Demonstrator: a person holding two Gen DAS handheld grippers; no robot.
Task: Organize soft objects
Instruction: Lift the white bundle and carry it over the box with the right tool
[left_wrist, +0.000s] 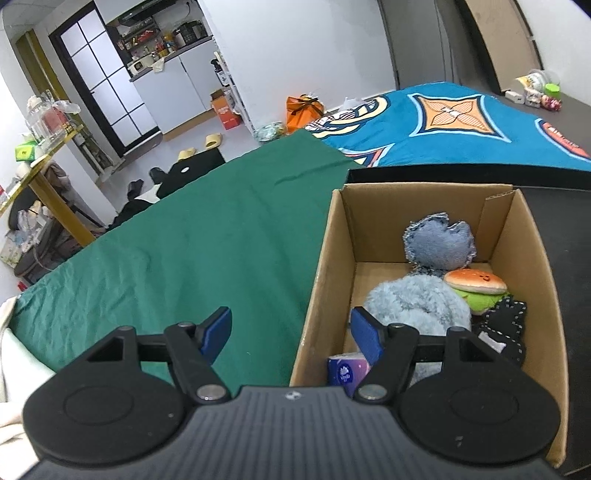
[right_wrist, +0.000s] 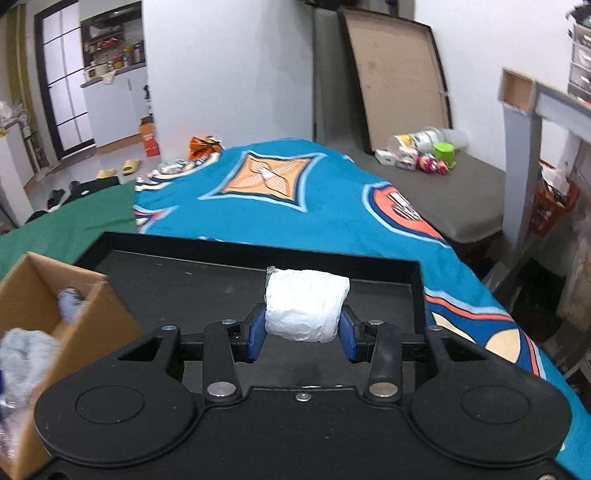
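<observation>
My right gripper (right_wrist: 303, 328) is closing on a white crumpled soft bundle (right_wrist: 304, 304); both blue pads press its sides, and it hangs above the black tray (right_wrist: 184, 269). The cardboard box (left_wrist: 321, 266) holds a denim plush (left_wrist: 439, 242), a fluffy light-blue plush (left_wrist: 413, 302), a burger plush (left_wrist: 476, 284), a black stitched item (left_wrist: 506, 325) and a purple tissue pack (left_wrist: 347, 371). My left gripper (left_wrist: 291, 332) is open and empty, straddling the box's left wall: one finger is over the green cloth (left_wrist: 184, 258), the other inside the box. The box (right_wrist: 107, 321) also shows blurred at the left of the right wrist view.
A blue patterned blanket (right_wrist: 295, 206) covers the bed beyond the tray. A grey mattress (right_wrist: 461, 199) with jars and small items lies at the back right. A board leans on the far wall (right_wrist: 399, 81). Slippers and shoes lie on the floor at the left (left_wrist: 199, 147).
</observation>
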